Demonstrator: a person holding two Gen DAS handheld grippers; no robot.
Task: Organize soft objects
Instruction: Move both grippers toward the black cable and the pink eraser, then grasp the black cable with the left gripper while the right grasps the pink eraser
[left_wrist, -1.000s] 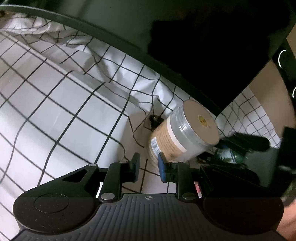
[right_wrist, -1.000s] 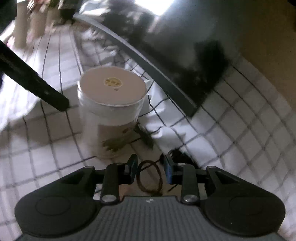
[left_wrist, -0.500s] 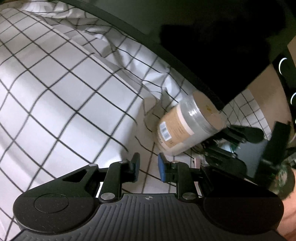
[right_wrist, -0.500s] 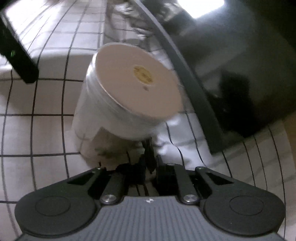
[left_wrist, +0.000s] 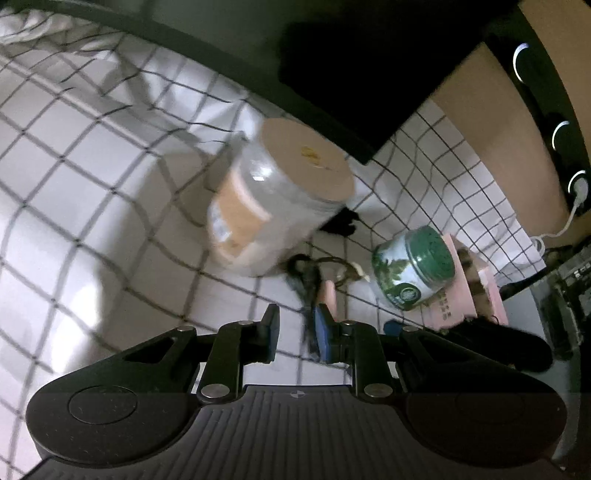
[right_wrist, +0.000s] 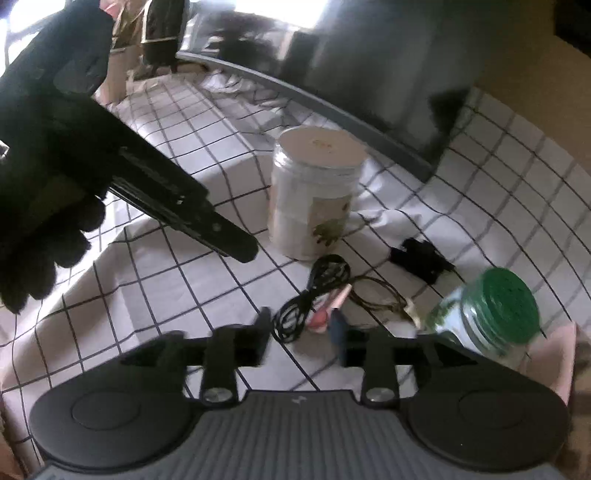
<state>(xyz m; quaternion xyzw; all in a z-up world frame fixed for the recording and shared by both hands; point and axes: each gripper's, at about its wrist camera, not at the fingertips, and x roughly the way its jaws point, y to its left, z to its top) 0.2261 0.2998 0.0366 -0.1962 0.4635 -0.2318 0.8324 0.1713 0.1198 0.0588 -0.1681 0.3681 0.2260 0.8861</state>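
On the checked cloth (right_wrist: 184, 273) lies a coiled black cable (right_wrist: 314, 291) beside a small pink item (right_wrist: 332, 306), a thin brown cord (right_wrist: 384, 299) and a crumpled black piece (right_wrist: 421, 258). My right gripper (right_wrist: 301, 332) hovers just short of the cable; its jaws are opening and the pads press on nothing. In the left wrist view the cable (left_wrist: 304, 280) runs close to the right finger of my left gripper (left_wrist: 295, 332), whose narrow gap holds nothing. A gloved hand (right_wrist: 44, 221) carries the left gripper, and its fingers (right_wrist: 221, 232) reach in from the left.
A tall white jar with a beige lid (right_wrist: 314, 199) stands behind the cable. A green-lidded jar (right_wrist: 487, 314) sits at the right on a pink box (left_wrist: 465, 288). A dark screen (right_wrist: 369, 74) closes off the back. A lit power strip (left_wrist: 554, 129) is far right.
The right gripper, shut close under the white jar half a second ago, has drawn back and opened. The left view has swung right, bringing the green jar and cable into sight.
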